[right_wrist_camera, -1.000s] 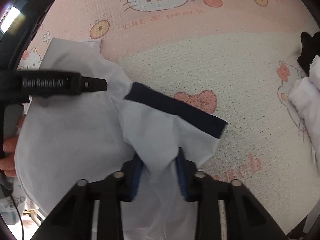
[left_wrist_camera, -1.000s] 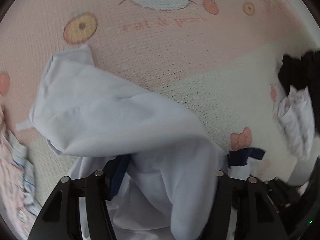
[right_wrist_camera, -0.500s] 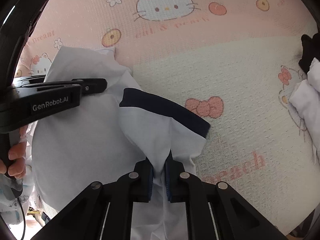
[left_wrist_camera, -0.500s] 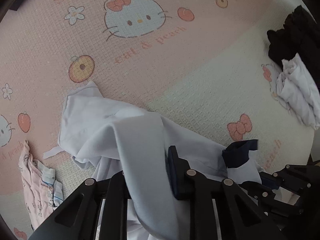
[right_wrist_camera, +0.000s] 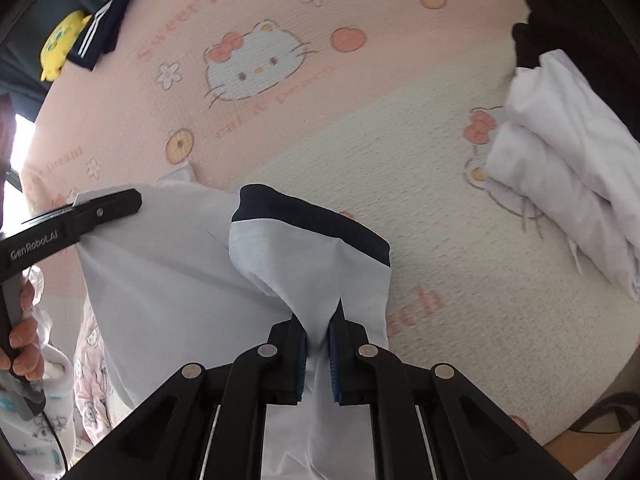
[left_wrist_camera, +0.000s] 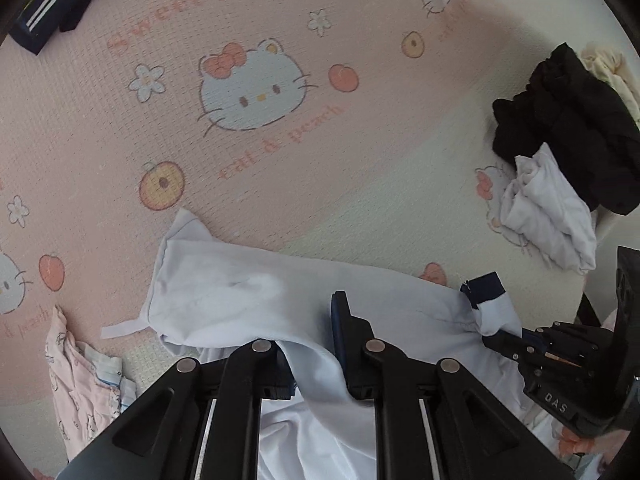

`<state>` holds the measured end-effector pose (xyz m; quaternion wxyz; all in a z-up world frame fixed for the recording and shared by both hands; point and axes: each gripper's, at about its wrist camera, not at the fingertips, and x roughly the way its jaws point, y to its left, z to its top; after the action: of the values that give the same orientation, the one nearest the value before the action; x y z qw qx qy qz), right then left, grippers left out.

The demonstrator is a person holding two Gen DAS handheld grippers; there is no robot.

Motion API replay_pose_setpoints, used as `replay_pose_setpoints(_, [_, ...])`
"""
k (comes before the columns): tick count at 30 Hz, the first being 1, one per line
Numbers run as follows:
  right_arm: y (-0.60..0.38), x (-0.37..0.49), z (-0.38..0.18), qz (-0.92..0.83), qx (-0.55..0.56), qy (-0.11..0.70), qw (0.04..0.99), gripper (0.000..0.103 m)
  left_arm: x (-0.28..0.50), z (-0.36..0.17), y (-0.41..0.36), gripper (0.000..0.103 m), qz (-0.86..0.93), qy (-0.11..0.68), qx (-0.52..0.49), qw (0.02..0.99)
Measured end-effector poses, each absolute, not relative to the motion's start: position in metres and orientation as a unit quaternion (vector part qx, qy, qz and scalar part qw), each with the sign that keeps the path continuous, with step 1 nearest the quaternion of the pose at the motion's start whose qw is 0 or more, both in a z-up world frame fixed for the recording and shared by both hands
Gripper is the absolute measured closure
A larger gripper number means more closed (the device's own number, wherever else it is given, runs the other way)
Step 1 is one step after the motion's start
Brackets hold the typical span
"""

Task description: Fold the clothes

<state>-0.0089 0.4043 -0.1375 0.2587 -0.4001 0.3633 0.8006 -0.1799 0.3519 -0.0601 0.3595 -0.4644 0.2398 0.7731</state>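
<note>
1. We are looking at the pink and cream quilted bed cover printed with cartoon cats (left_wrist_camera: 360,168), which is serving as the folding surface and filling most of both views; little of the room beyond it is showing, only a dark edge at the upper left of the right wrist view.
2. We are holding the pale blue short-sleeved shirt with navy cuffs (left_wrist_camera: 256,296) partly lifted and partly trailing on the cover, bunched and creased, not lying as a flat folded packet; we are judging that this garment's fold is somewhere mid-way, with the smoothing and folding over yet to be finished.
3. We are seeing a folded white garment (right_wrist_camera: 568,184) resting near a crumpled black garment (left_wrist_camera: 572,128) at the right, and a pink printed garment (left_wrist_camera: 80,392) lying loose at the left edge; whether those are done or waiting we cannot tell.
4. We are seeing a navy striped garment (right_wrist_camera: 104,20) and a yellow plush toy (right_wrist_camera: 60,44) sitting far off.
5. We are clamping the right gripper (right_wrist_camera: 318,344) on the shirt below its navy cuff (right_wrist_camera: 312,220).
6. We are pinching shirt cloth in the left gripper (left_wrist_camera: 312,356), though its jaws are standing a little apart around the fold.
</note>
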Motion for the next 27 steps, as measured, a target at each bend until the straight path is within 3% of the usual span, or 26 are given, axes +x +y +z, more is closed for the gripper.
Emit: replay_pose_setpoints(27, [0.455, 0.065, -0.163, 0.74, -0.341, 0.432, 0.387, 0.096, -0.158, -0.082, 0.437, 0.091, 0.723, 0.24, -0.51, 0.4])
